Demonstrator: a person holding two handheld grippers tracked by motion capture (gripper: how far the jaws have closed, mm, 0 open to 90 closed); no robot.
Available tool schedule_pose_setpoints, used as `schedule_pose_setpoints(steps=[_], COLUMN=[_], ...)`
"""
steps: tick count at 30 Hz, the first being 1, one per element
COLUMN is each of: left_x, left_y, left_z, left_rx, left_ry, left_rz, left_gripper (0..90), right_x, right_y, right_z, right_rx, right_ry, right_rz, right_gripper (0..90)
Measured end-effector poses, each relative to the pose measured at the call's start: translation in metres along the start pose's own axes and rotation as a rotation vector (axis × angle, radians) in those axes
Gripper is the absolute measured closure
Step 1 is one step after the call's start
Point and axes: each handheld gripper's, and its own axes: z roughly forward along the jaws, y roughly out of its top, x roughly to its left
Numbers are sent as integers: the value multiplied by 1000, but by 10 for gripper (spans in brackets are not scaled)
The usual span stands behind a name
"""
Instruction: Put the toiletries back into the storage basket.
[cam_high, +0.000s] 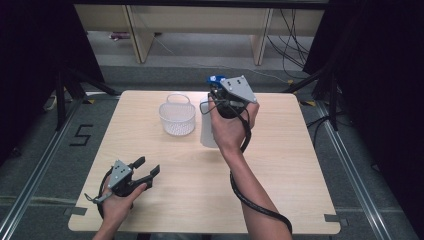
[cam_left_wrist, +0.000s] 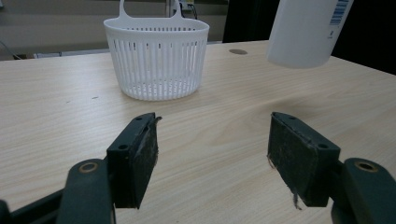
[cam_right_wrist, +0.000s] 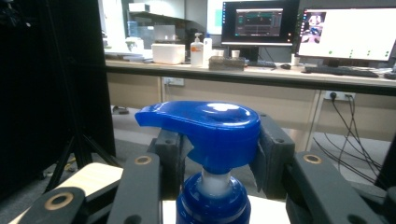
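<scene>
The right gripper (cam_right_wrist: 212, 156) is clamped on the blue pump head (cam_right_wrist: 205, 126) of a white bottle (cam_high: 208, 131), holding it clear of the table (cam_high: 280, 165), its base hanging in the air just to the right of the white basket (cam_high: 177, 119) (a slatted one with a hanging loop at the back). The left gripper (cam_high: 149, 167) rests well nearer the person than the basket, its jaws apart with nothing between them.

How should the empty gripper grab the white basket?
Probably by its rim, coming down from above with the open left gripper: the white basket stands upright, its mouth open, and one thin slatted wall fits between the jaws.
</scene>
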Motion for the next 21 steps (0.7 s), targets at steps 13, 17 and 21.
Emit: schedule_pose_setpoints(steps=[13, 17, 21], left_x=[2, 4, 4], left_y=[-1, -2, -2], left_z=[-1, 1, 1], left_rx=[2, -18, -16], left_ry=[1, -14, -11], left_rz=[-6, 6, 0], left_gripper=[326, 326, 326], right_x=[16, 20, 23], right_y=[9, 15, 23], right_z=[18, 22, 26], right_rx=[-21, -32, -42], right_ry=[39, 43, 47], right_rz=[0, -4, 4], right_gripper=[602, 602, 602])
